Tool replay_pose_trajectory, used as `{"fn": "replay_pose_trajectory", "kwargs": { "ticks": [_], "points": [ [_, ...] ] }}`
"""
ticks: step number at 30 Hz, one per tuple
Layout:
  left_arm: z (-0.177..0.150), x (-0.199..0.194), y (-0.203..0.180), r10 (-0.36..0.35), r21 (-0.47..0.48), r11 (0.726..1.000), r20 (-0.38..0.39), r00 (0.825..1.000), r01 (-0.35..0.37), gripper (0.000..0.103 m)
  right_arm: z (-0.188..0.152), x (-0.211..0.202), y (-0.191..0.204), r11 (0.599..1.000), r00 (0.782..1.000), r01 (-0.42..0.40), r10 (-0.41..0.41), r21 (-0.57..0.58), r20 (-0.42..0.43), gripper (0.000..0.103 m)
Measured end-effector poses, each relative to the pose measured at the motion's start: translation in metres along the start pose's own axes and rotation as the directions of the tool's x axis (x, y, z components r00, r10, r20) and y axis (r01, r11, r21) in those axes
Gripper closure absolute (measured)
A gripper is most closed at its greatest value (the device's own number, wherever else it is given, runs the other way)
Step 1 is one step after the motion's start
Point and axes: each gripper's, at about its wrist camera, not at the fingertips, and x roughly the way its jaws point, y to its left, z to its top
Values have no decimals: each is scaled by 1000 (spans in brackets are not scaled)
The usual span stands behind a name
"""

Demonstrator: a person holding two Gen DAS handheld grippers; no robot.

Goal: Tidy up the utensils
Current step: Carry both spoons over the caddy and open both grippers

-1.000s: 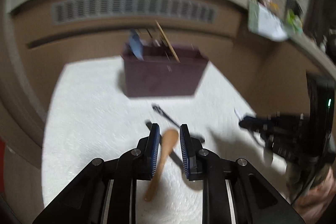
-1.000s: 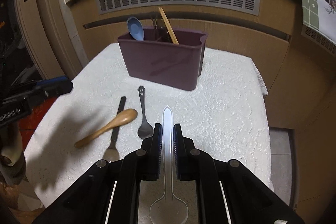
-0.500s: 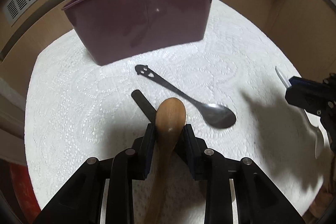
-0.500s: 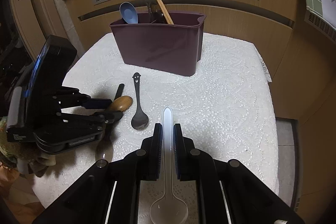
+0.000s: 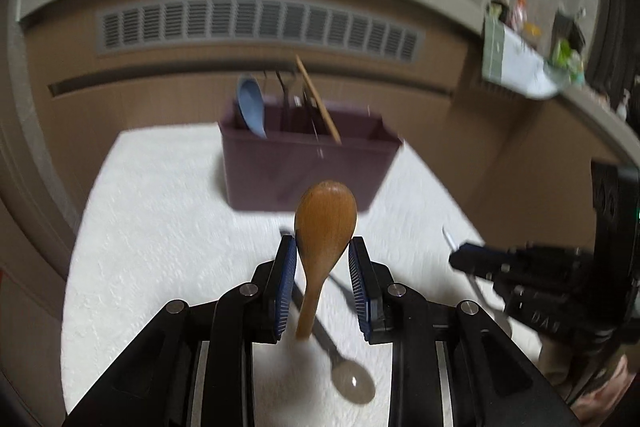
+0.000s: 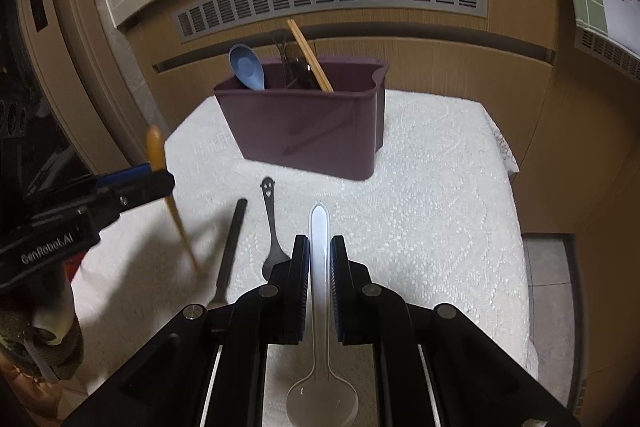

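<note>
Left gripper (image 5: 322, 259) pinches the wooden spoon (image 5: 325, 223) by its bowl, handle dangling; it could swivel and miss the bin (image 5: 308, 167). Right gripper (image 6: 319, 259) is closed tight on the clear plastic spoon (image 6: 320, 307).

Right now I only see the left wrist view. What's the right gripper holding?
Observer: The right gripper is shut on a clear spoon by its handle, bowl toward the camera.
Operator: Anything on the cloth behind my fingers?
Observer: A black-handled utensil lies just left of the metal spoon, apart from it.
Operator: Any mark on that spoon?
Observer: A smiley face cut in its handle end, which points toward the bin.
</note>
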Motion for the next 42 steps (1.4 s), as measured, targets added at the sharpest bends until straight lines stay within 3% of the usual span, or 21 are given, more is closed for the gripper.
{"fn": "replay_pose_trajectory", "kwargs": {
  "ticks": [3, 6, 8, 11, 14, 19, 24, 31, 33, 37, 40, 42],
  "points": [
    [24, -4, 5, -37, -17, 999, 51, 998, 38, 75, 22, -11, 0, 1000, 998, -3, 3, -1, 63, 93],
    [60, -11, 4, -73, 8, 997, 114, 991, 73, 75, 71, -40, 3, 999, 980, 7, 1, -37, 201, 93],
    [89, -16, 3, -87, 29, 996, 170, 982, 83, 75, 105, -58, 7, 998, 954, 15, 6, -67, 301, 93],
    [124, -19, 7, -100, 33, 995, 235, 967, 95, 75, 145, -72, 11, 995, 898, 34, 8, -89, 440, 93],
    [146, -10, 16, -112, 18, 994, 257, 960, 111, 75, 173, -60, 9, 996, 881, 3, 42, -93, 471, 93],
    [160, 20, 39, -121, -2, 992, 221, 968, 125, 75, 194, -6, 6, 996, 899, 14, 28, -93, 437, 93],
    [156, 66, 58, -134, -49, 988, 149, 980, 143, 75, 188, 41, 2, 996, 905, 58, -26, -62, 424, 93],
    [142, 99, 61, -131, -62, 989, 87, 987, 137, 75, 173, 93, -16, 998, 952, 38, -19, -59, 306, 93],
    [140, 103, 62, -137, -67, 988, 68, 988, 142, 74, 167, 97, -19, 998, 963, 18, -1, -62, 270, 91],
    [135, 101, 64, -142, -71, 987, 44, 989, 145, 67, 157, 82, -22, 996, 960, 58, -38, -66, 279, 74],
    [128, 92, 64, -125, -68, 990, 41, 991, 127, 56, 148, 68, -21, 994, 961, 80, -58, -72, 269, 73],
    [121, 84, 63, -110, -69, 991, 34, 993, 112, 56, 141, 59, -18, 993, 965, 91, -69, -79, 251, 73]
  ]
}}
